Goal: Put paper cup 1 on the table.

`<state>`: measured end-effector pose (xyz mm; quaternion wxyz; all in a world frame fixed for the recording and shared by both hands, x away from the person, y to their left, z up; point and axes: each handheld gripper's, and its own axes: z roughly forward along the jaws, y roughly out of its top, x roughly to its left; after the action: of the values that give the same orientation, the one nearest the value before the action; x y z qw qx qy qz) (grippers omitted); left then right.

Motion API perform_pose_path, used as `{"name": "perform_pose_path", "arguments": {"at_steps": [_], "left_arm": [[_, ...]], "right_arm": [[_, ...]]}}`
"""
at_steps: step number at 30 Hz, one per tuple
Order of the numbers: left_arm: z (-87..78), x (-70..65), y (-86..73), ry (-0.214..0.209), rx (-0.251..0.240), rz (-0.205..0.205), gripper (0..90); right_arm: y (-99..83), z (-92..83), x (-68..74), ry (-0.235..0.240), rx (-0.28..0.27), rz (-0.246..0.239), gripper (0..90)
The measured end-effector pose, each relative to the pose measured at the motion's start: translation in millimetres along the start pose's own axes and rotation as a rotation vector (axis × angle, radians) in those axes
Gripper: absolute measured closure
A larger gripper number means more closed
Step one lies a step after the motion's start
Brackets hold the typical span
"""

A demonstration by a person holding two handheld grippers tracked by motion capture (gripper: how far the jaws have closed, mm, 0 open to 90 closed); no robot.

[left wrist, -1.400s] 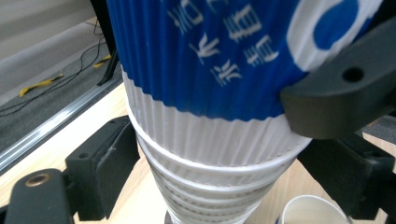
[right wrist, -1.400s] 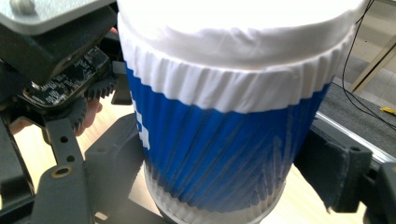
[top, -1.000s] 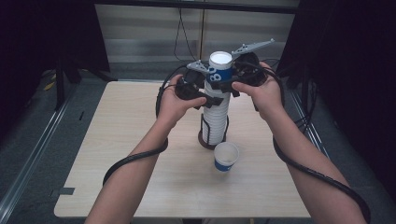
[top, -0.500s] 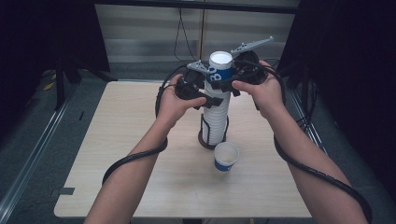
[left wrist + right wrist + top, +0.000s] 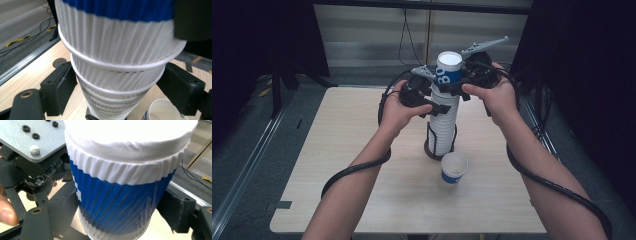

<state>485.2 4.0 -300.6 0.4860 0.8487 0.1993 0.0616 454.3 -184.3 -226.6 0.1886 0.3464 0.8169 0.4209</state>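
A tall stack of nested paper cups [image 5: 443, 125] stands in a dark holder [image 5: 432, 148] near the middle of the table [image 5: 337, 150], with the top cup [image 5: 448, 70], blue-banded, sitting highest. The right claw [image 5: 457, 86] is clamped on that top cup; its black jaws press both sides of the blue band in the right gripper view. The left claw [image 5: 437, 107] is closed around the white cups just below, jaws wide but touching the ribbed wall on either side. The likely trouble is nesting friction: if the top cup is pulled up while the lower hold is too light, several cups could lift together or the whole stack could tip out of the holder. Squeezing harder could crush the thin paper rim. A single loose cup [image 5: 454, 168] stands just in front of the holder, where a toppling stack could knock it over.
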Motion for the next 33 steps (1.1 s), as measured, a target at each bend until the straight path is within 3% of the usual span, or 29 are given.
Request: {"name": "perform_pose_path", "arguments": {"at_steps": [19, 28, 33], "left_arm": [[0.5, 0.3, -2.5, -0.006, -0.017, -0.019, 16.5], [0.5, 1.5, -4.8, -0.021, -0.023, -0.055, 15.9], [0.0, 1.2, -4.6, -0.016, -0.016, -0.048, 16.0]], "right_arm": [[9.7, -13.2, -1.8, 0.015, -0.053, 0.002, 23.4], [10.2, -13.9, -1.2, 0.017, -0.037, -0.004, 23.0], [13.6, -16.6, -1.9, 0.025, -0.04, -0.002, 22.9]]}}
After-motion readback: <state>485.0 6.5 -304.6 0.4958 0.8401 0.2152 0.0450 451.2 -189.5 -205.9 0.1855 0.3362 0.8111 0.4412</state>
